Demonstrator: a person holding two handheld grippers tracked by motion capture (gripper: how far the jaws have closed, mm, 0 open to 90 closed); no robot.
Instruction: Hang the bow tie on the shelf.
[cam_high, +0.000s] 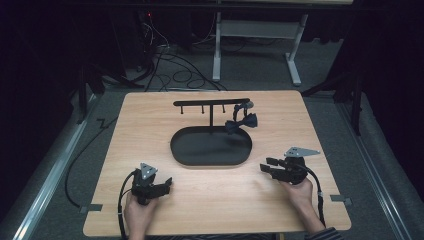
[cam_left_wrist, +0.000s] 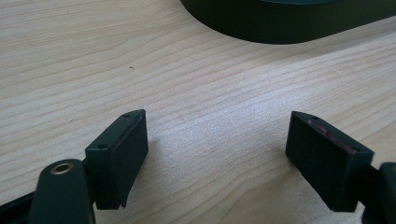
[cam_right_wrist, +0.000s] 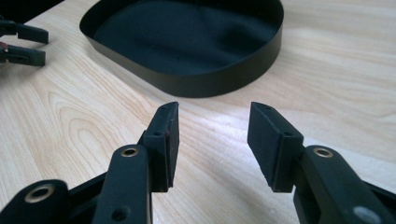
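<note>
At the centre of the high view a black oval tray (cam_high: 210, 150) lies on the wooden table (cam_high: 150, 115), and from its far edge rises a thin T-shaped stand (cam_high: 211, 103) with small pegs under its crossbar. A black bow tie (cam_high: 241, 123) hangs at the right end of that bar, just right of the centre, dangling by its strap just above the tray's right part; that looks like the point of the arrangement, a rack to hang things from with a dish below to catch or collect them. Low in the frame, well short of the tray, the left gripper (cam_high: 167, 183) rests at lower left with its hand (cam_high: 139, 212) behind it, and the right gripper (cam_high: 266, 166) sits at lower right in its hand (cam_high: 298, 192). Both aim inward and forward toward the tray, which suggests a ready pose on either side of the work, not a reach in progress. In the left gripper view the jaws stand wide apart over bare wood, nothing between them, the tray's wall (cam_left_wrist: 280, 28) at the top edge. In the right gripper view the jaws are likewise spread and empty, facing the tray (cam_right_wrist: 219, 81), with the left gripper (cam_right_wrist: 23, 44) at the upper left. The bow tie, as I judge it, is the thing to be handled, and neither gripper is near it.
</note>
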